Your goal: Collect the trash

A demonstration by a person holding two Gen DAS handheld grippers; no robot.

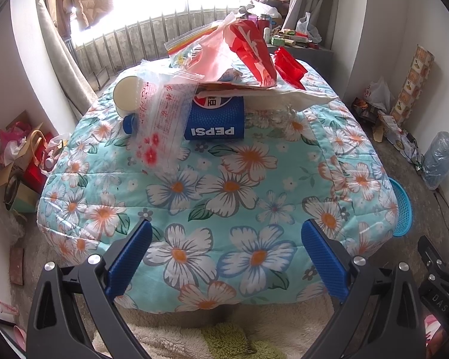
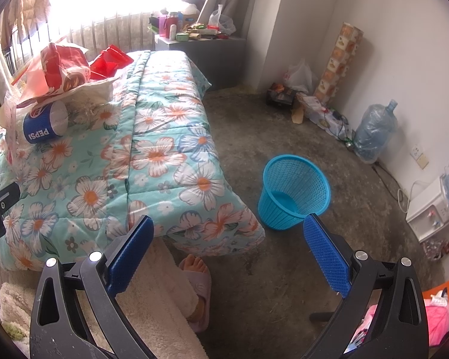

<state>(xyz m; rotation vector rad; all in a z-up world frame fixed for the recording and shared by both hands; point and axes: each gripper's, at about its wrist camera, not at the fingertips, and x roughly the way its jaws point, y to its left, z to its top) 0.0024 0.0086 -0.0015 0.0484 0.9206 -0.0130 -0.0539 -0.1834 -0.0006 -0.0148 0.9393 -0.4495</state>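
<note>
Nothing appears collected yet: the blue basket (image 2: 294, 191) on the floor, just ahead of the right claw (image 2: 229, 255) and slightly to its right, looks empty, its bottom bare. The left claw (image 1: 226, 258) is spread wide with nothing between its pads, and the right claw is equally wide and empty. The whole pile of trash (image 1: 212, 68) lies on the bed (image 1: 224, 197), well ahead of the left claw and far to the upper left of the right one. It is a loose heap: a Pepsi cup (image 1: 214, 118) tipped on its side, a clear printed wrapper (image 1: 161, 116) draped beside it, a red-and-white bag (image 1: 251, 51) and crumpled red plastic (image 1: 289, 67) on top. All of it is left to move, I judge.
</note>
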